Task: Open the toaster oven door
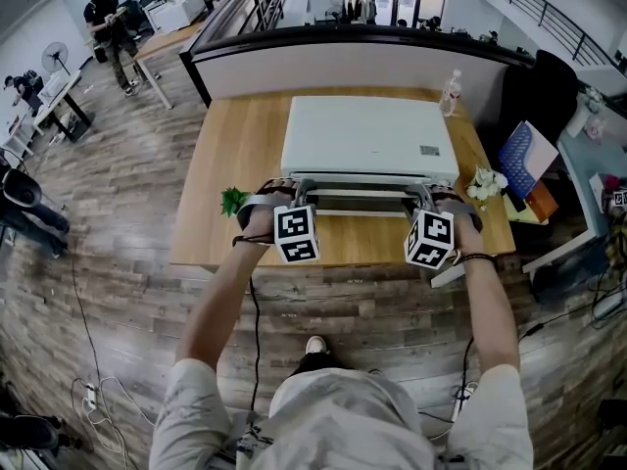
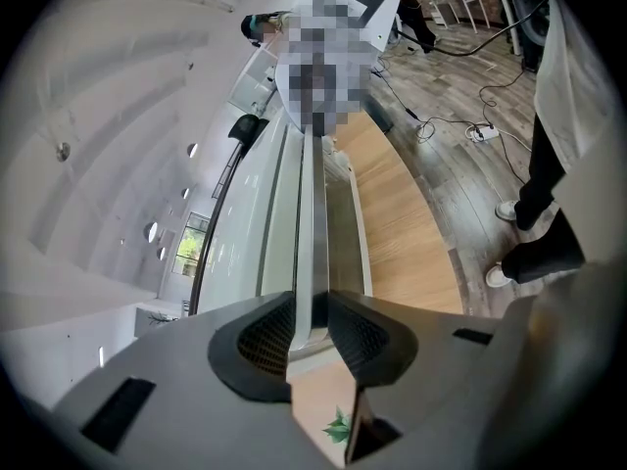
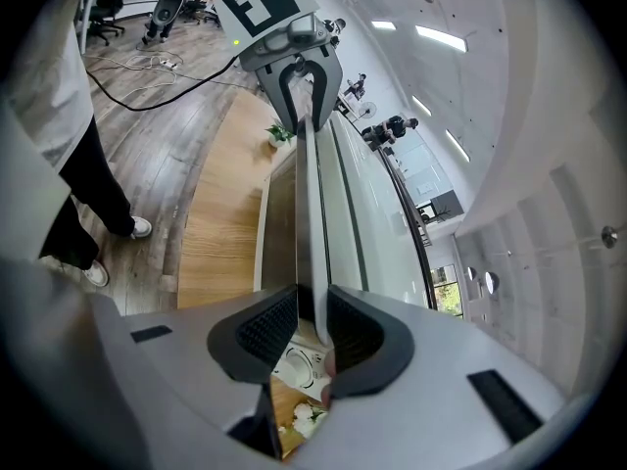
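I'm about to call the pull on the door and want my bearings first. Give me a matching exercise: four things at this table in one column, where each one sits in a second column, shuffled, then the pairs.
Things
1. water bottle
2. white flowers
3. green plant
4. door handle

Places
A. on the table, by the toaster oven's front left corner
B. clamped in the left gripper and the right gripper
C. by the oven's far right corner
D. by the oven's front right corner

Pairs: 1-C; 2-D; 3-A; 4-B
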